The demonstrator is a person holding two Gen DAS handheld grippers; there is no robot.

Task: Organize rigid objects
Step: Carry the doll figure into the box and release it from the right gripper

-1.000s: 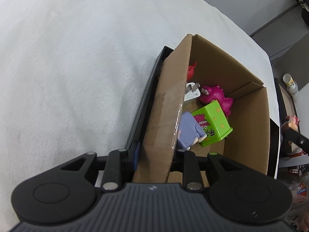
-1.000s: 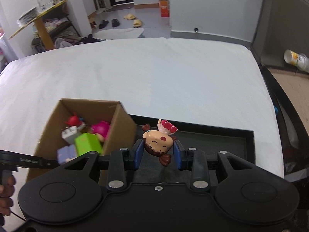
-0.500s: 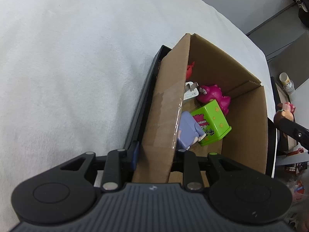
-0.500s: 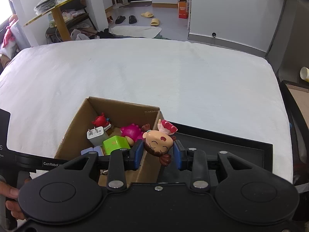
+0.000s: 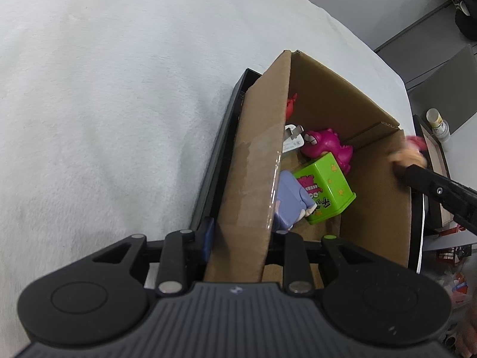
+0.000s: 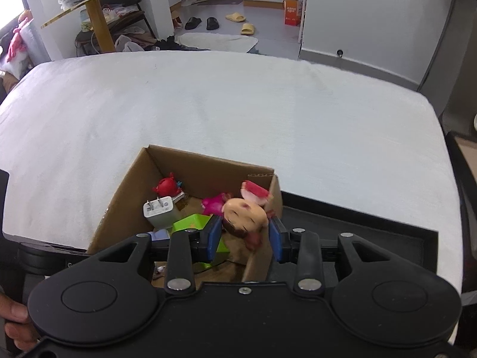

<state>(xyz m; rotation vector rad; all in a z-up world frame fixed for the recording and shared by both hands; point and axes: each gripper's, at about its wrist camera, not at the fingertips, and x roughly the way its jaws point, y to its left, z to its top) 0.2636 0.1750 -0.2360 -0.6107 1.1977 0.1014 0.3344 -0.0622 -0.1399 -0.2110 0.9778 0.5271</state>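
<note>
My left gripper (image 5: 240, 235) is shut on the near wall of an open cardboard box (image 5: 256, 161), which stands on the white cloth. Inside lie a green cube (image 5: 328, 191), a pink dinosaur toy (image 5: 328, 146), a white charger plug (image 6: 158, 210), a red figure (image 6: 167, 186) and a pale blue toy (image 5: 287, 203). My right gripper (image 6: 244, 235) is over the box's right wall. The doll-head figure (image 6: 244, 213) sits between its blue pads (image 6: 213, 237), blurred; the pads look spread and I cannot tell if they still grip it.
A black tray (image 6: 357, 226) lies right of the box on the white table (image 6: 238, 104). Beyond the table edge are a floor with slippers (image 6: 235, 16), a yellow side table (image 6: 98, 9) and a bottle (image 5: 436, 122).
My right gripper has moved left from above the black tray to over the box opening with the doll head, and its pads have spread apart. The left gripper has held the box still.
</note>
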